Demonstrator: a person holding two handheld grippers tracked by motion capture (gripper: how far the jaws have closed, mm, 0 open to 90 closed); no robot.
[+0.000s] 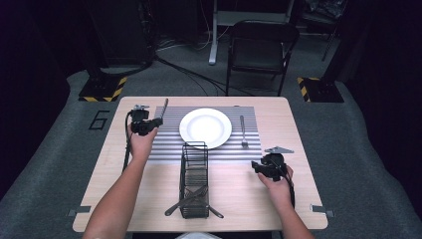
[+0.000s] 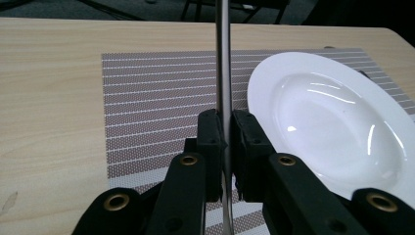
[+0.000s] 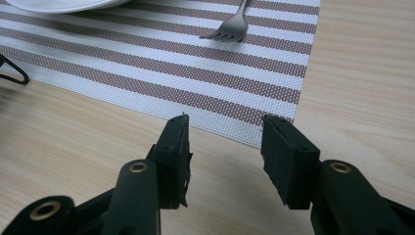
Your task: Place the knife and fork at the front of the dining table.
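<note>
A thin metal utensil, likely a knife (image 2: 224, 73), is clamped between the closed jaws of the left gripper (image 1: 144, 124), held over the left part of the striped placemat (image 1: 169, 144), just left of the white plate (image 1: 205, 128). In the left gripper view the utensil's long axis runs straight away from the jaws, toward the table's far edge; its far end cannot be made out. The bare strip of mat lies directly beneath it, the plate rim just to its right. A fork (image 1: 243, 132) is already laid on the mat right of the plate, its axis also running near to far. The setting-down is judged to turn on keeping the utensil parallel to the fork and clear of the plate rim. The right gripper (image 1: 266, 167) is parked over bare table (image 1: 234, 194) beside the wire cutlery caddy (image 1: 194, 184), jaws parted with nothing between them, well apart from the utensil; the left hand is plainly the nearer.
</note>
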